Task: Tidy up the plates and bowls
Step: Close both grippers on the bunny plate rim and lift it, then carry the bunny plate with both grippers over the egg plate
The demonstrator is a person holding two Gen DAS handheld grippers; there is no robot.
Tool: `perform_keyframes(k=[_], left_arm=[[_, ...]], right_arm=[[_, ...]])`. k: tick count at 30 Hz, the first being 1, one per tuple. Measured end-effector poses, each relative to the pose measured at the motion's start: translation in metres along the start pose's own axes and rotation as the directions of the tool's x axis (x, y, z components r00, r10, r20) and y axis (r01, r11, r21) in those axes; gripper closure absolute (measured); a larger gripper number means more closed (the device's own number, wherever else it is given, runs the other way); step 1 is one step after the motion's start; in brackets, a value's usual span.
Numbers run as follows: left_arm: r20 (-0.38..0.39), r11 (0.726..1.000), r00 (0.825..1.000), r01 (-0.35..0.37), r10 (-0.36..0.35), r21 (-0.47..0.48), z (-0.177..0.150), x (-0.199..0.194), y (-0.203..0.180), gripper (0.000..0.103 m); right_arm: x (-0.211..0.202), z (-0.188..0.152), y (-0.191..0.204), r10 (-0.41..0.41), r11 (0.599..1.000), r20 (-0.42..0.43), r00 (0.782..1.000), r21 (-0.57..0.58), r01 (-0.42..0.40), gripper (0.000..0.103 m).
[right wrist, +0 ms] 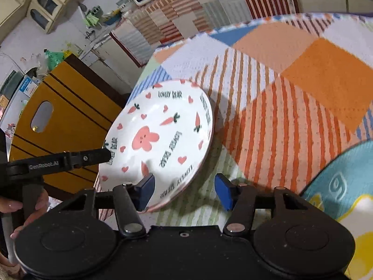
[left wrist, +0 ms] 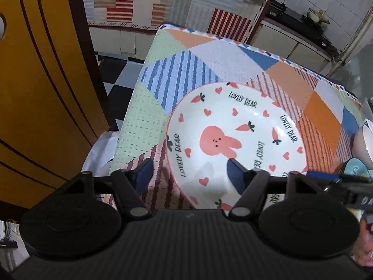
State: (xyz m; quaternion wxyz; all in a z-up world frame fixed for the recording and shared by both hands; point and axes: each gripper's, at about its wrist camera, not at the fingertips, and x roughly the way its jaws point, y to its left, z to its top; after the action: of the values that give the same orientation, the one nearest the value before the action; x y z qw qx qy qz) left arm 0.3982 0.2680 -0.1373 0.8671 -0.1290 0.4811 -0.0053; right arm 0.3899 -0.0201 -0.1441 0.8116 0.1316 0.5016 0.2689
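Step judged in hand: taking hold of the rabbit-print plate [left wrist: 233,137] so it can be stacked with the other dishes.

Left gripper [left wrist: 188,175]: spread wide, nothing pinched. The plate's near-left rim lies between the fingers; the right finger hangs over the plate's inside, the left finger is outside the rim over the patchwork cloth [left wrist: 163,53] on the tabletop. Contact with the plate cannot be told. For a sound grip, the gripper should be lowered until one finger sits under the rim and one over it, then pressed together on the rim alone, gently, since glazed ware slips.

Right gripper [right wrist: 184,190]: also spread, holding nothing. The plate's near edge is just ahead and left of it; the left finger overlaps the rim in view, the right finger is over bare cloth. The plate looks tilted here, though fisheye distortion may account for that.

A teal dish [right wrist: 342,186] lies close on the right gripper's right side.
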Motion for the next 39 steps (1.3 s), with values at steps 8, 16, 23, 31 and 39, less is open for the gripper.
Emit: perform_keyframes(k=[8, 16, 23, 31, 39], left_arm=[[-0.044, 0.999, 0.999, 0.007, -0.008, -0.036, 0.0, 0.018, 0.011, 0.048], [0.004, 0.999, 1.0, 0.004, -0.004, -0.039, -0.005, 0.026, 0.007, 0.077], [-0.025, 0.995, 0.998, 0.064, -0.066, -0.08, -0.004, 0.023, 0.013, 0.077], [0.02, 0.996, 0.996, 0.085, -0.086, 0.042, -0.011, -0.013, -0.01, 0.075], [0.03, 0.98, 0.993, 0.106, -0.113, 0.166, -0.039, -0.076, -0.046, 0.075]], right_arm=[[0.012, 0.015, -0.011, -0.004, 1.0, 0.051, 0.999, -0.012, 0.004, 0.06], [0.03, 0.014, -0.017, -0.007, 1.0, 0.048, 0.999, -0.016, 0.008, 0.086], [0.031, 0.012, -0.024, 0.024, 0.998, 0.03, 0.999, 0.061, -0.025, 0.087], [0.009, 0.005, -0.016, 0.03, 0.998, -0.006, 1.0, 0.054, -0.029, 0.084], [-0.049, -0.032, -0.01, 0.051, 0.999, 0.082, 0.995, -0.001, -0.051, 0.084]])
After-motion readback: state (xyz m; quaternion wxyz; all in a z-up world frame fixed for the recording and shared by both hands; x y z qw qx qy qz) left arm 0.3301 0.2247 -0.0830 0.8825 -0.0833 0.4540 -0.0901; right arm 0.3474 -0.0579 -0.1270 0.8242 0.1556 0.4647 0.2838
